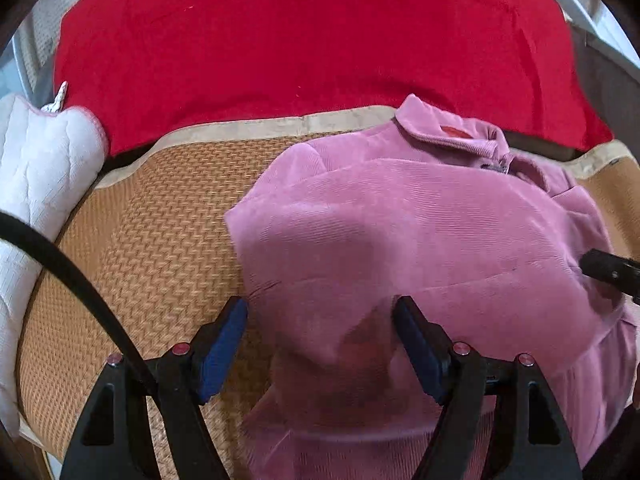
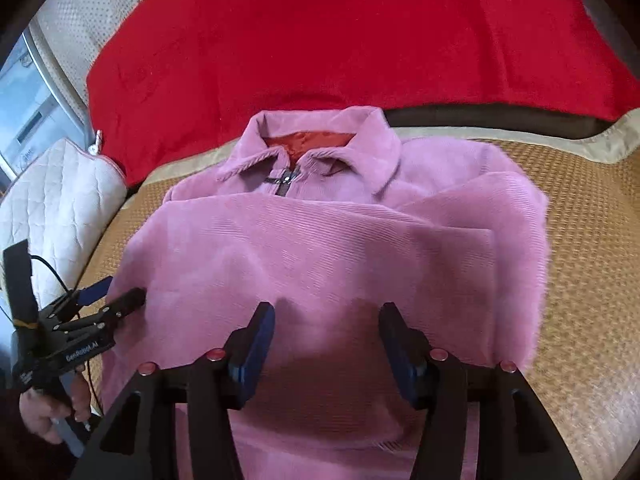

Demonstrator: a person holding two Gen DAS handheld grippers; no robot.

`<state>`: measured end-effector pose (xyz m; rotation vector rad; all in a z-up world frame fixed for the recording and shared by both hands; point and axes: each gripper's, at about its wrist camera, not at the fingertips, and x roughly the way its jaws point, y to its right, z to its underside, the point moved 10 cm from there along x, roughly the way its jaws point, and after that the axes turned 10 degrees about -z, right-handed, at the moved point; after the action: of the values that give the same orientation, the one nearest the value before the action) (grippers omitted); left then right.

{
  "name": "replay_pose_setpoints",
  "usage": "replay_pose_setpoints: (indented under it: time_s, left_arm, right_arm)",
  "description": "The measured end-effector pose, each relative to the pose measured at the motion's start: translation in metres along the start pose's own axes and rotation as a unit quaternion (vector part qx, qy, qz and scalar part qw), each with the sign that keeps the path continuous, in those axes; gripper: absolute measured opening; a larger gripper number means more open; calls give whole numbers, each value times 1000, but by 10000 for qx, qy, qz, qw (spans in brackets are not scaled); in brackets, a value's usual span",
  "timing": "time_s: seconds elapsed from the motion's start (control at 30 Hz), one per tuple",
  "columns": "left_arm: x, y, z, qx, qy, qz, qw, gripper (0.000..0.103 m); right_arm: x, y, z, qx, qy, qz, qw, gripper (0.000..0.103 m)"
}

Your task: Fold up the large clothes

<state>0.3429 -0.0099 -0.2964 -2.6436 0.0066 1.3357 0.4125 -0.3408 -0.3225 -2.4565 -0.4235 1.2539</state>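
Pink corduroy jacket [image 2: 320, 248] laid front-up on the woven rattan mat [image 1: 152, 248], collar [image 2: 320, 148] far from both cameras and next to the red blanket [image 2: 340, 40], hem toward the person — long axis running straight away from both grippers. Sleeves apparently folded in across the chest already (layered edges crossing the front panel), leaving a narrow upright rectangle.

Left gripper [image 1: 320, 320] spread wide, nothing between the blue pads [image 1: 222, 344], hanging over the jacket's lower left edge: one finger over bare mat, the other over pink cloth. Seen from the right wrist, same tool [image 2: 116, 294] at the garment's left border, touching or just above — cannot tell which.

Right gripper [image 2: 326, 320] likewise spread, empty, centred over the lower body of the jacket and pointing up its length toward the collar.

Deciding relation: hem near, collar far, both tools at the near end and roughly side by side across the width. Likely next — pinch the hem at two spots and carry it away toward the collar, halving the length. White quilted cushion [image 1: 44, 184] well off to the left, clear of that path.
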Motion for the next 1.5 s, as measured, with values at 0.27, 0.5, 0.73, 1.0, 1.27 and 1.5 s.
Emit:
replay_pose_setpoints:
  time_s: [0.27,0.5,0.73,1.0,1.27,1.5]
  left_arm:
    - [-46,-37,39,-197,12,325,9993,77]
    - [-88,-42,102,-41,-181,883,9959,77]
    - [-107,-50,180,-363,-623,1332,9885,77]
    - [-85,-52,249,-457,-1754,1087,9774,76]
    - [-45,-27,280,-407,-2346,1053,9655,77]
    - [-53,-3,280,-610,-2203,1832,9561,69]
  right_arm:
    - [-78,22,26,94,230,21,9997,70]
    - [-135,69,92,768,62,-17,9970,70]
    - [-148,81,180,1156,-772,-130,9902,70]
    - [-110,101,243,1535,-1637,273,9741,70]
    - [-83,93,248,1460,-1820,232,9721,77]
    - [-74,55,245,971,-1839,-385,9774,77]
